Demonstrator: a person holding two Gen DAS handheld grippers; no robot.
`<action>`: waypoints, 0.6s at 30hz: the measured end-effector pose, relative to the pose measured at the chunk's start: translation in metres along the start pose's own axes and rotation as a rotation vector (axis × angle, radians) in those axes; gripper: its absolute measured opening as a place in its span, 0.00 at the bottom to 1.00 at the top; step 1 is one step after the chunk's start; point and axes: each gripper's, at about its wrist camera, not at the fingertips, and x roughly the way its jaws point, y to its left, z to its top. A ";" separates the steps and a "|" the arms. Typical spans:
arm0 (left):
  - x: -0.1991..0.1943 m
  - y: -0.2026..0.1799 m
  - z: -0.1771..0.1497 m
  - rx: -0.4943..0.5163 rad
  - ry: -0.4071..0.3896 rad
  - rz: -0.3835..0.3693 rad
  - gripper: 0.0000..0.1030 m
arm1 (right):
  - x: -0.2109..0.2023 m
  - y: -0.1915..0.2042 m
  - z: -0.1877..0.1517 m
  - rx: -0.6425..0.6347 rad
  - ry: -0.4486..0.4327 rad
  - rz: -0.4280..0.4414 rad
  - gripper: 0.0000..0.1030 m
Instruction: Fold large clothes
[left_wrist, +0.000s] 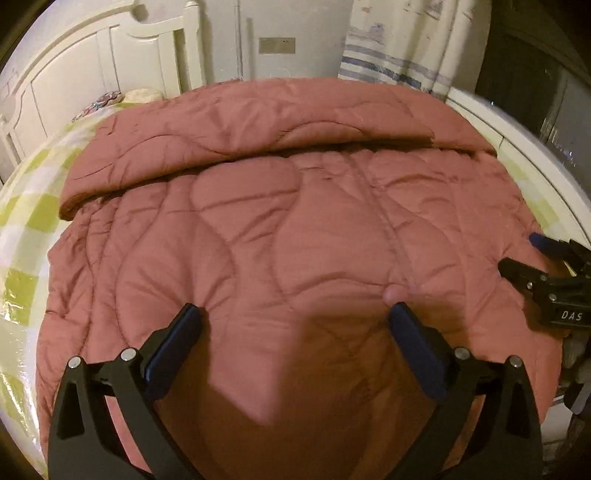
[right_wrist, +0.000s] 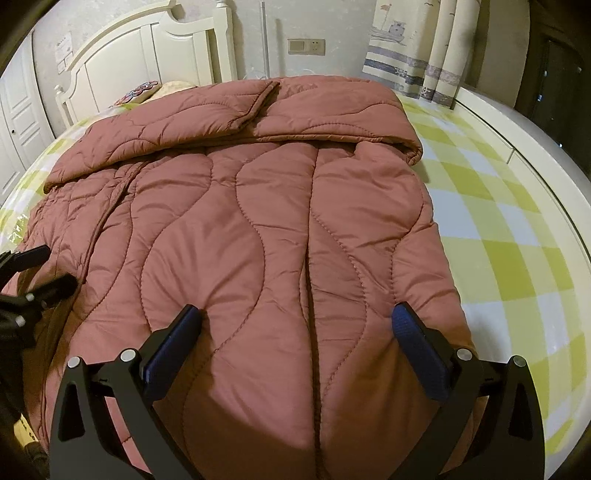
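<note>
A large dusty-pink quilted garment (left_wrist: 280, 229) lies spread on the bed, its far part folded back toward me in a thick band (left_wrist: 258, 133). It also fills the right wrist view (right_wrist: 240, 229). My left gripper (left_wrist: 295, 317) is open and empty just above the near part of the garment. My right gripper (right_wrist: 295, 317) is open and empty over the garment's near right part. The right gripper shows at the right edge of the left wrist view (left_wrist: 532, 258), open. The left gripper shows at the left edge of the right wrist view (right_wrist: 44, 269), open.
The bed has a green-and-white checked sheet (right_wrist: 498, 240) and a white headboard (right_wrist: 147, 51) at the far left. A white bed frame edge (right_wrist: 535, 155) curves along the right. Pillows (right_wrist: 147, 92) sit by the headboard. A striped curtain (right_wrist: 413, 55) hangs behind.
</note>
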 end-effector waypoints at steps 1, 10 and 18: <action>-0.003 0.002 -0.002 -0.006 -0.003 0.020 0.98 | 0.000 -0.001 0.000 0.001 0.000 0.001 0.96; -0.034 0.092 -0.043 -0.221 -0.052 0.094 0.98 | -0.005 0.006 -0.006 -0.005 -0.010 -0.007 0.96; -0.056 0.052 -0.041 -0.192 -0.088 0.062 0.96 | -0.041 0.038 -0.020 -0.041 -0.073 -0.021 0.95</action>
